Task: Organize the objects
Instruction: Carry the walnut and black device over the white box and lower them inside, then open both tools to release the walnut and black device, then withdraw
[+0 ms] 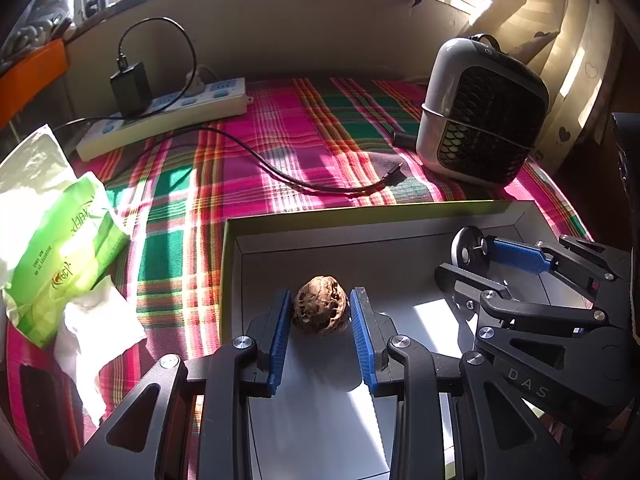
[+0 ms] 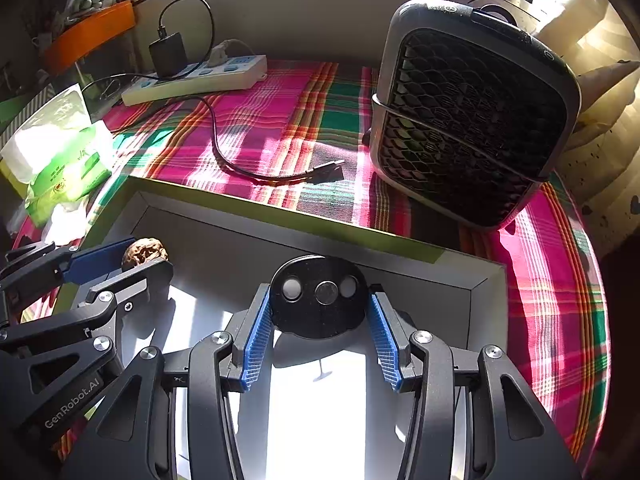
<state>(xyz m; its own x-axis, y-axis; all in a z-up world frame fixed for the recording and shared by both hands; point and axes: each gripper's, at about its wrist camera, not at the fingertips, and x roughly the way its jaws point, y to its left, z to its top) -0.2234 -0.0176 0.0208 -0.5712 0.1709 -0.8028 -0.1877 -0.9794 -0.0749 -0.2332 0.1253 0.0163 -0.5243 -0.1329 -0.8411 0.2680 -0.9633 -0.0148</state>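
Note:
A shallow open box (image 1: 516,216) with a white floor and a green outer rim lies on the plaid cloth. My left gripper (image 1: 320,308) is shut on a brown walnut (image 1: 320,311) and holds it over the box's left part. My right gripper (image 2: 319,306) is shut on a black oval disc (image 2: 319,298) with round metal insets, held over the box (image 2: 484,280); its shadow falls on the floor below. The walnut (image 2: 145,252) and left gripper (image 2: 116,264) show at the left of the right wrist view. The right gripper (image 1: 472,258) shows with the disc (image 1: 469,247) in the left wrist view.
A small grey heater (image 1: 482,110) stands behind the box at the right. A white power strip (image 1: 164,114) with a black charger (image 1: 131,89) lies at the back left; its cable (image 1: 280,168) trails across the cloth. A green tissue pack (image 1: 64,256) lies left.

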